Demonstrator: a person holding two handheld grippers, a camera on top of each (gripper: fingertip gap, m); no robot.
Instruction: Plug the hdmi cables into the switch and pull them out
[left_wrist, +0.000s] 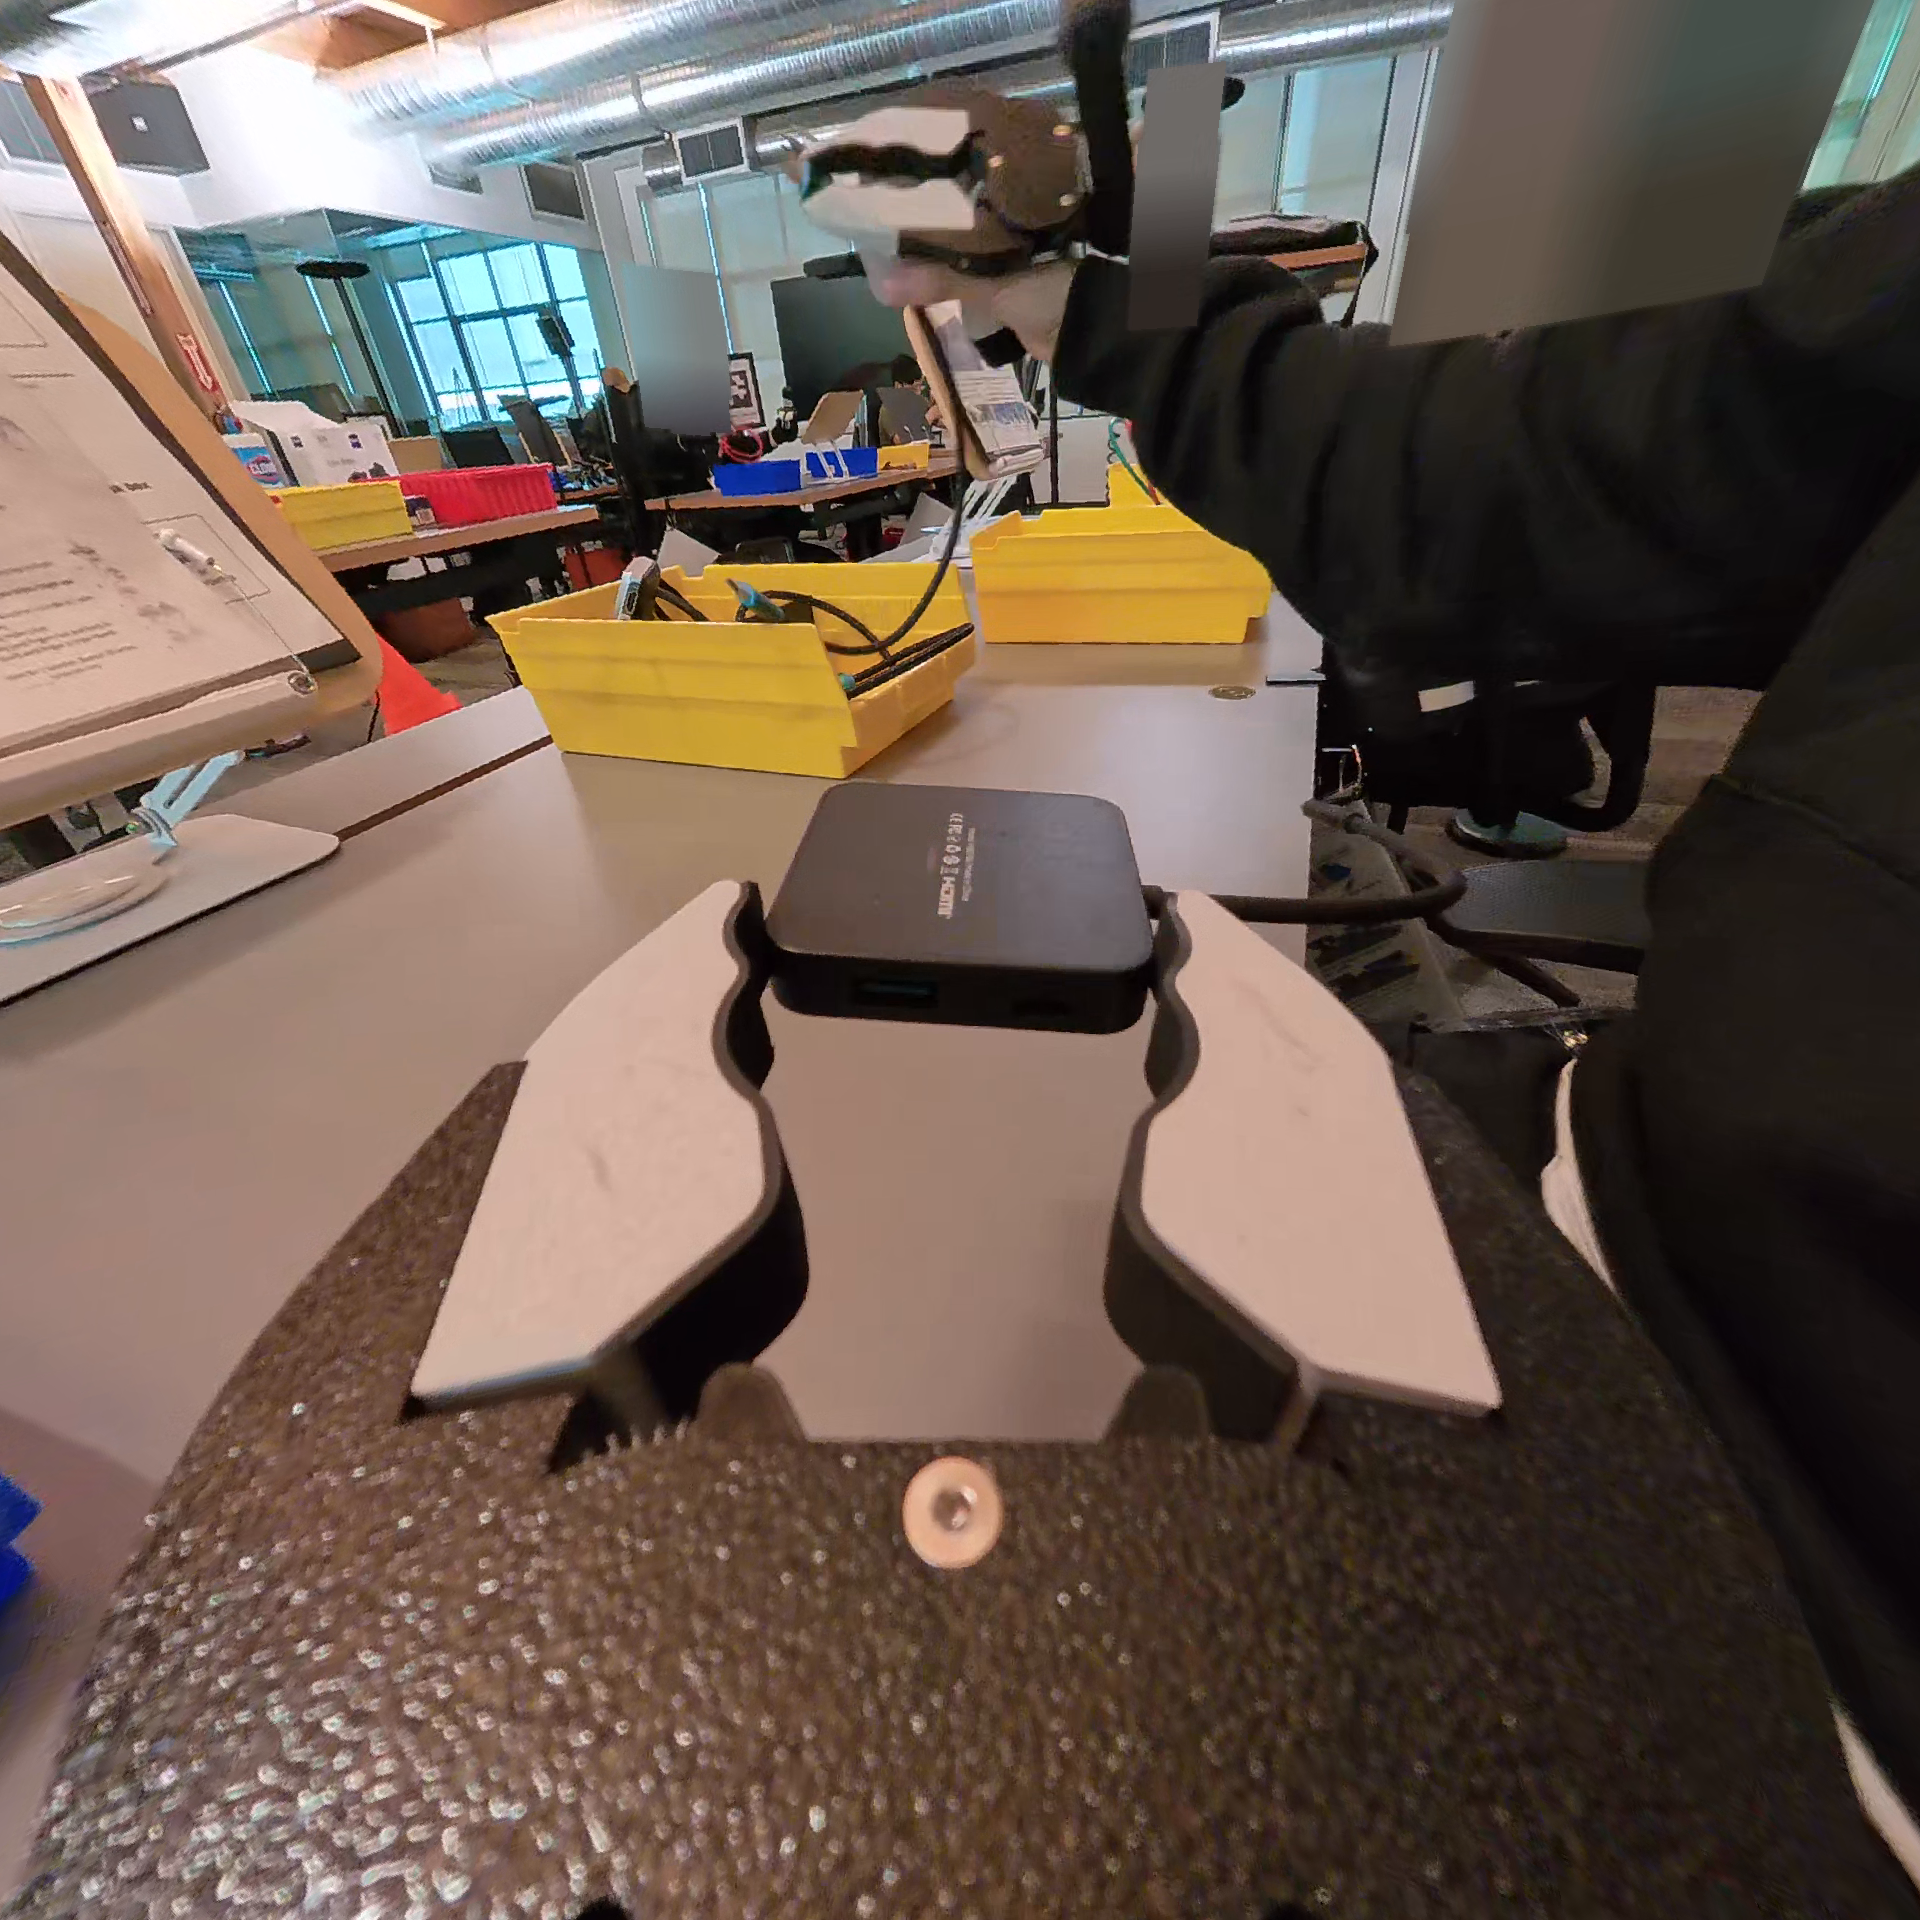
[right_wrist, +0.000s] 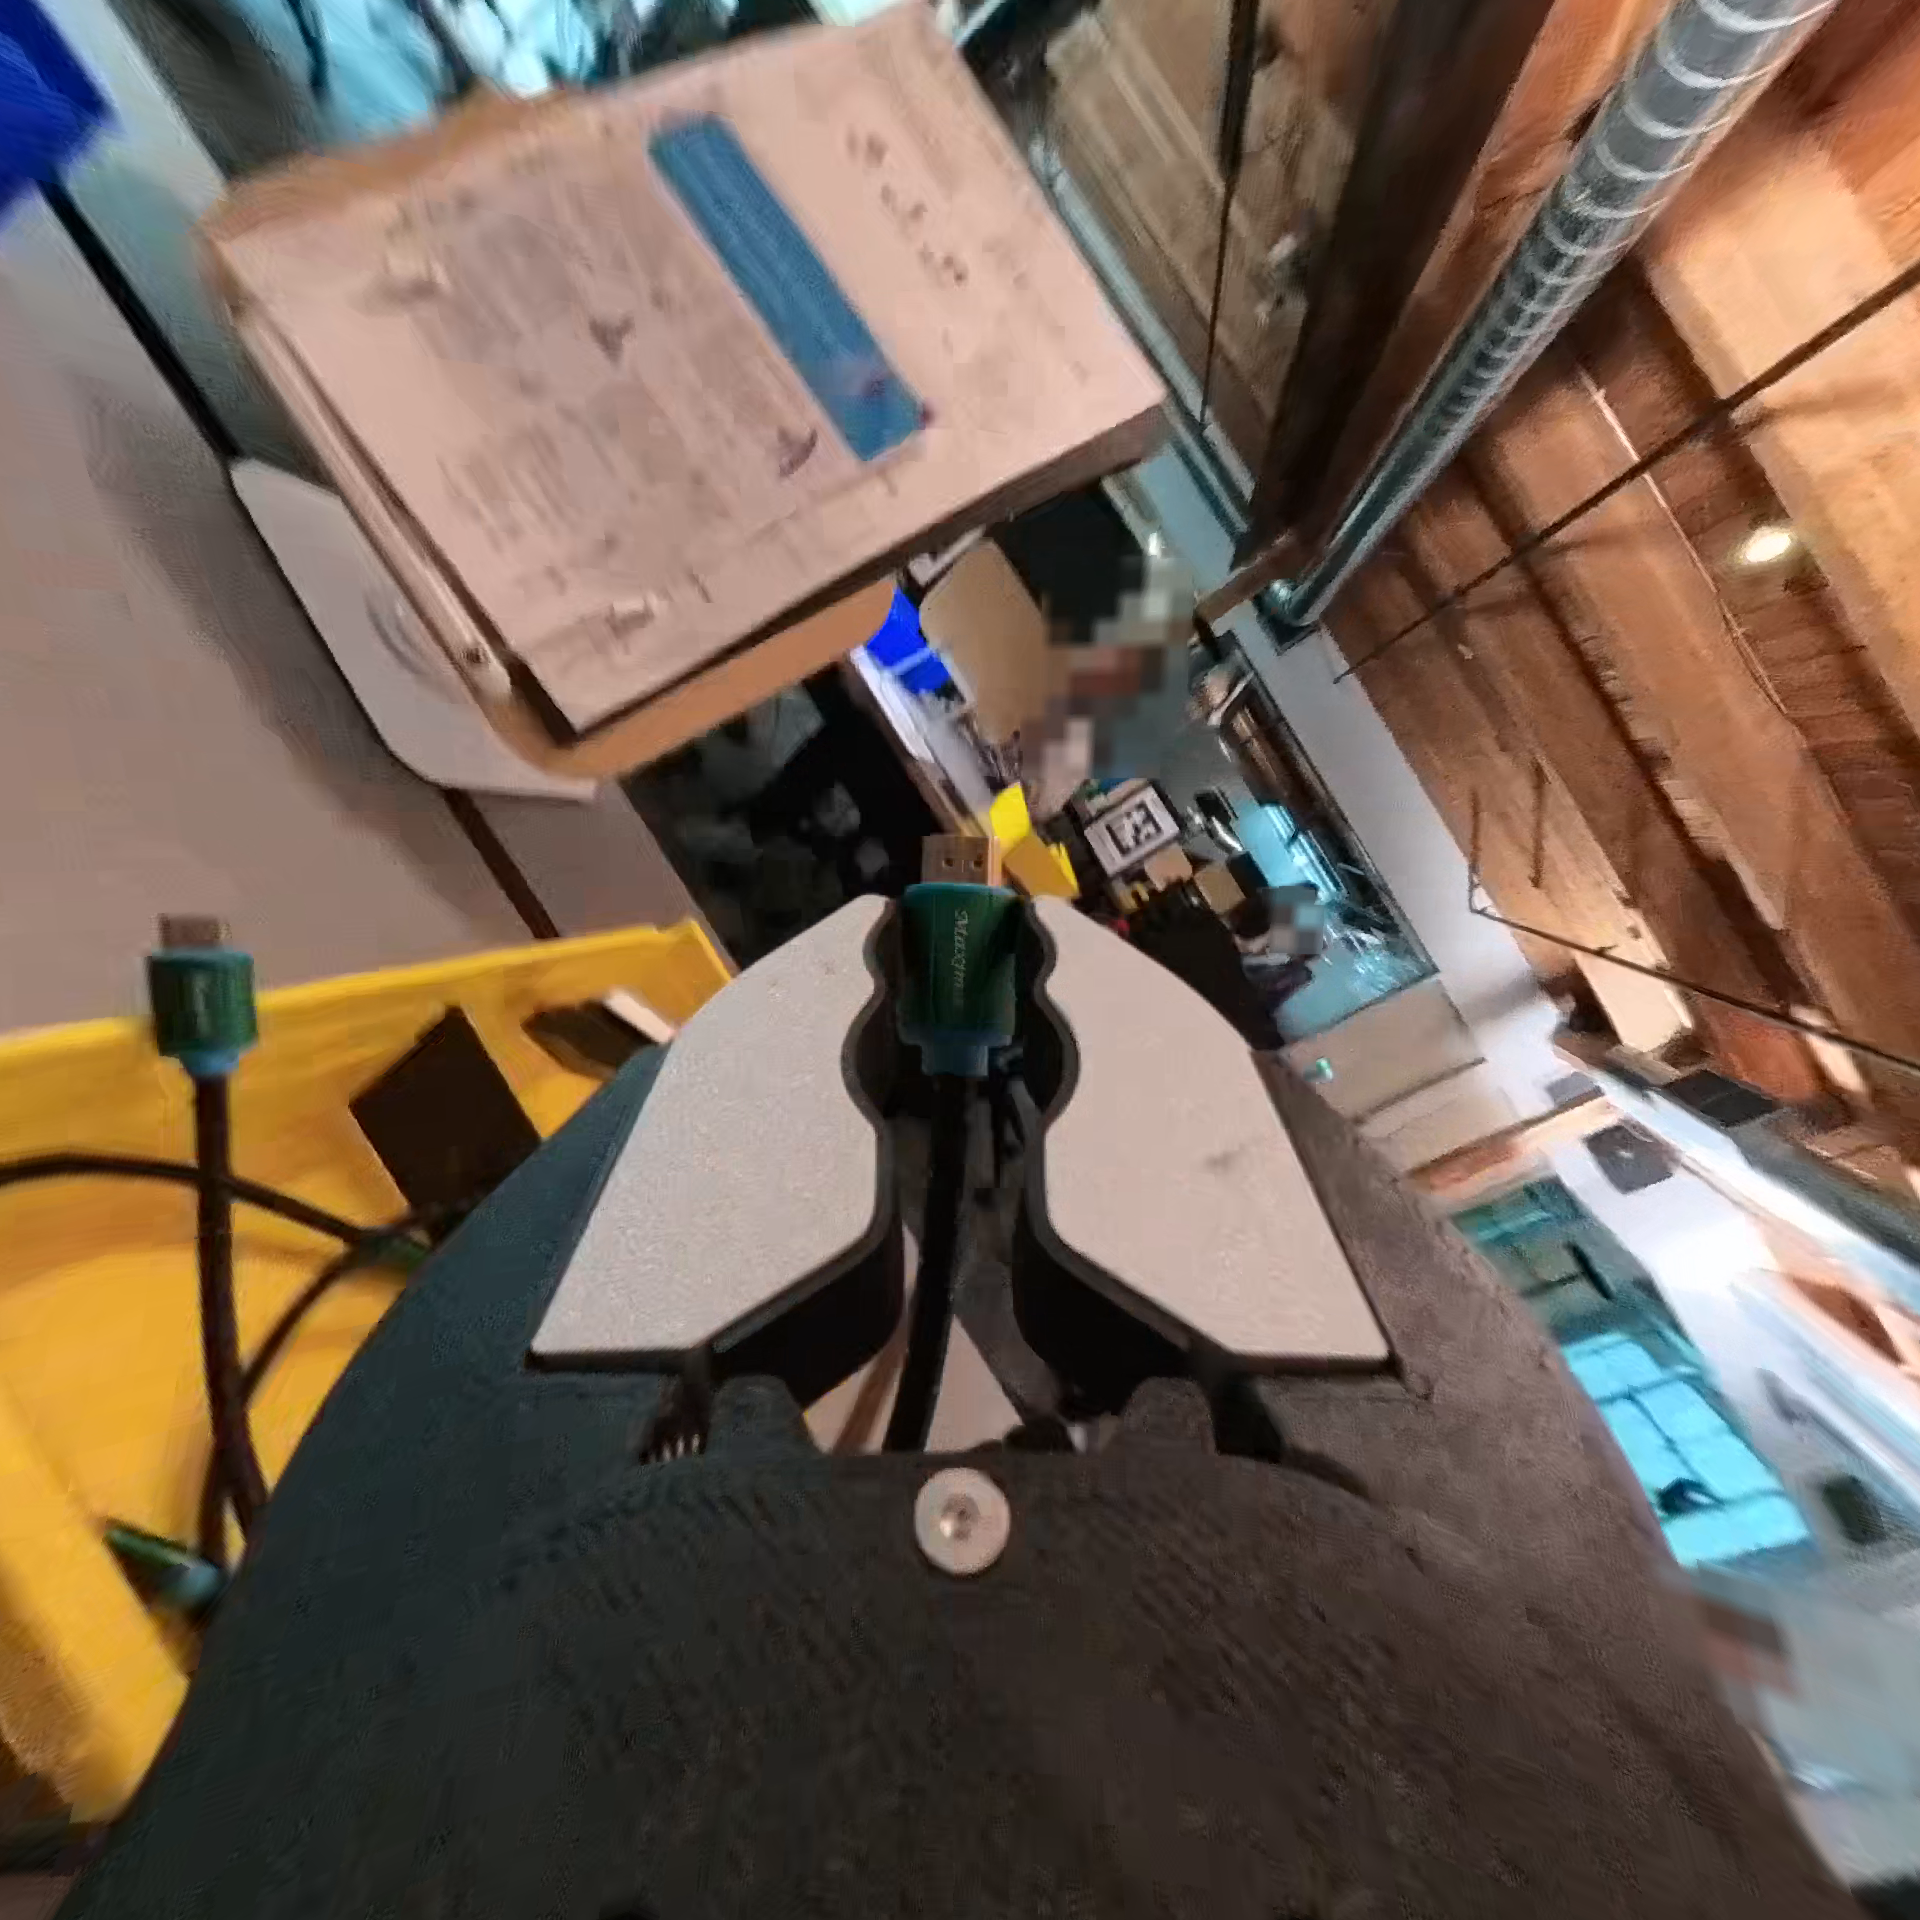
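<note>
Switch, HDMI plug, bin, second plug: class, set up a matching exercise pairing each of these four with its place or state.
Things:
1. switch
2. green plug
3. yellow bin
4. second plug

States:
A. holds loose cables
B. on the table, gripped by the left claw
C. sticking up over the bin, not held
D. clamped in the raised right claw

Pairs: 1-B, 2-D, 3-A, 4-C

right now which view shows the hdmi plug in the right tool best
The right wrist view: the green HDMI plug sits close and centred, clamped between the right tool fingers, metal tip forward. The left wrist view shows only that tool raised far off, the plug barely visible.
</note>
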